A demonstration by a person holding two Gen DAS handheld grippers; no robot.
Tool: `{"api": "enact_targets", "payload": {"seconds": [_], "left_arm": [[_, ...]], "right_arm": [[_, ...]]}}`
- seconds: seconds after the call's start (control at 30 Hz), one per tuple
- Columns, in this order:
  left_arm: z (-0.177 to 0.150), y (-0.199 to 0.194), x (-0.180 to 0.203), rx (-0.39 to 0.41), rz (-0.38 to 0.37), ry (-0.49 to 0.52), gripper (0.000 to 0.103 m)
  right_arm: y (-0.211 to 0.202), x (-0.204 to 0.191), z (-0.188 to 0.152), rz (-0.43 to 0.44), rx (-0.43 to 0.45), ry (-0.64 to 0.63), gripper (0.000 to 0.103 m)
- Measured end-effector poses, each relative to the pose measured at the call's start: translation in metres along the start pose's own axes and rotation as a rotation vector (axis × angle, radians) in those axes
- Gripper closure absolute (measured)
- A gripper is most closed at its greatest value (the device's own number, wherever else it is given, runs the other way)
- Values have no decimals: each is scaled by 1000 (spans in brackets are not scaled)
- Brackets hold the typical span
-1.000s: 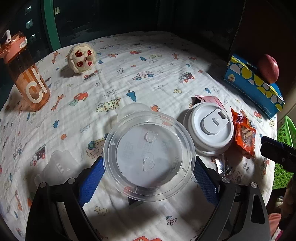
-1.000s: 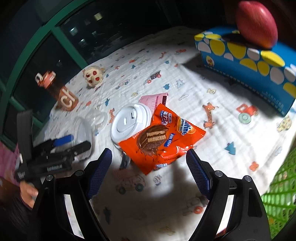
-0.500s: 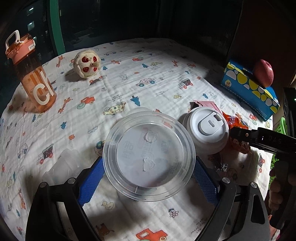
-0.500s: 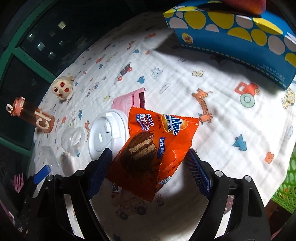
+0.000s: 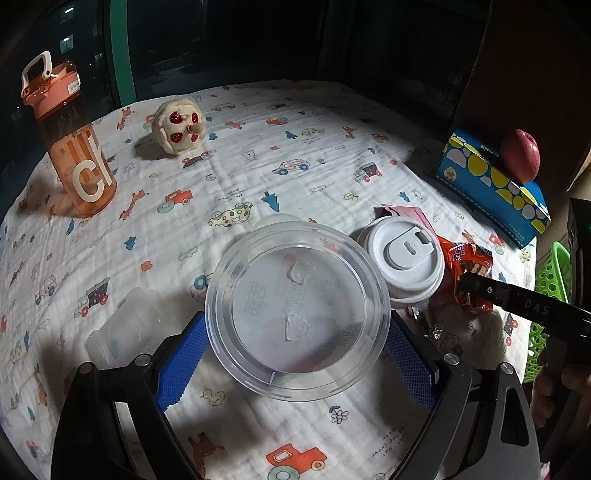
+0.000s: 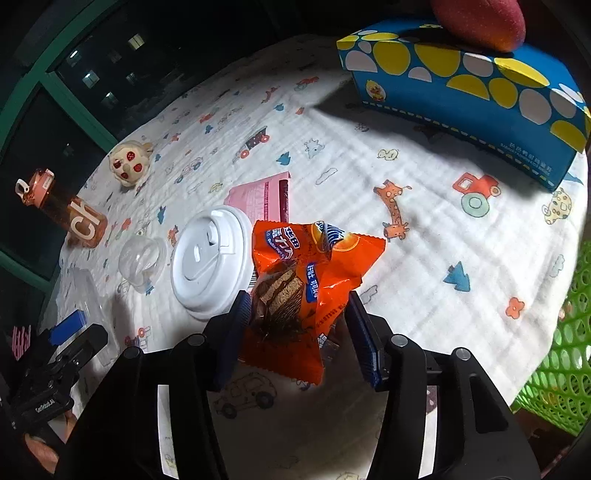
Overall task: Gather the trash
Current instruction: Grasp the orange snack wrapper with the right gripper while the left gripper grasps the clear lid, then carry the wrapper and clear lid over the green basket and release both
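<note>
My left gripper (image 5: 295,354) is shut on a clear round plastic container (image 5: 297,310) and holds it above the tablecloth. My right gripper (image 6: 299,328) is shut on an orange snack wrapper (image 6: 303,288), which crumples between the blue pads; the wrapper also shows in the left wrist view (image 5: 469,266). A white cup lid (image 6: 212,262) lies just left of the wrapper, with a pink wrapper (image 6: 262,195) behind it. A small clear dome lid (image 6: 142,262) lies further left. Foil scraps (image 5: 424,321) lie near the white lid (image 5: 404,266).
An orange water bottle (image 5: 70,140) and a plush toy (image 5: 179,125) stand at the far left. A blue tissue box (image 6: 465,92) carries a red apple (image 6: 480,22). A green mesh basket (image 6: 557,350) sits at the right table edge. Clear plastic packaging (image 5: 125,332) lies left.
My right gripper has closed on the orange wrapper, crumpling it. My left gripper has lifted the clear container higher above the table.
</note>
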State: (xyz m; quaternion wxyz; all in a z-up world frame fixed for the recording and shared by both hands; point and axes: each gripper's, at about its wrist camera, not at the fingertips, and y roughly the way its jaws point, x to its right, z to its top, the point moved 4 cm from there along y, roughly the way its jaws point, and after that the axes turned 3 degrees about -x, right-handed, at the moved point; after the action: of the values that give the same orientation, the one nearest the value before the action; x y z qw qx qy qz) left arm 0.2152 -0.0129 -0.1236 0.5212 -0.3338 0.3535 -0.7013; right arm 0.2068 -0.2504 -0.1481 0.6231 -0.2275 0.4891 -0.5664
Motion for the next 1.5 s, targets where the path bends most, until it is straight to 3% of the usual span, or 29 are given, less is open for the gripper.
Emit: {"api": "enact_targets", "payload": {"seconds": [0.03, 0.07, 0.1, 0.6, 1.0, 1.5], "left_arm": [[0, -1, 2, 2, 0, 3, 13], [0, -3, 3, 3, 0, 4, 13], [0, -5, 5, 5, -5, 4, 13], [-4, -26, 22, 30, -16, 22, 13], [-2, -41, 53, 51, -55, 65, 13], [2, -49, 111, 60, -105, 145, 13]], "right_arm": [[-4, 1, -2, 7, 6, -3, 55], [-7, 1, -4, 16, 7, -4, 68], [-10, 2, -6, 32, 3, -1, 68], [-25, 7, -26, 52, 5, -8, 69], [-71, 23, -37, 62, 105, 15, 77], [-130, 69, -28, 33, 238, 82, 79]]}}
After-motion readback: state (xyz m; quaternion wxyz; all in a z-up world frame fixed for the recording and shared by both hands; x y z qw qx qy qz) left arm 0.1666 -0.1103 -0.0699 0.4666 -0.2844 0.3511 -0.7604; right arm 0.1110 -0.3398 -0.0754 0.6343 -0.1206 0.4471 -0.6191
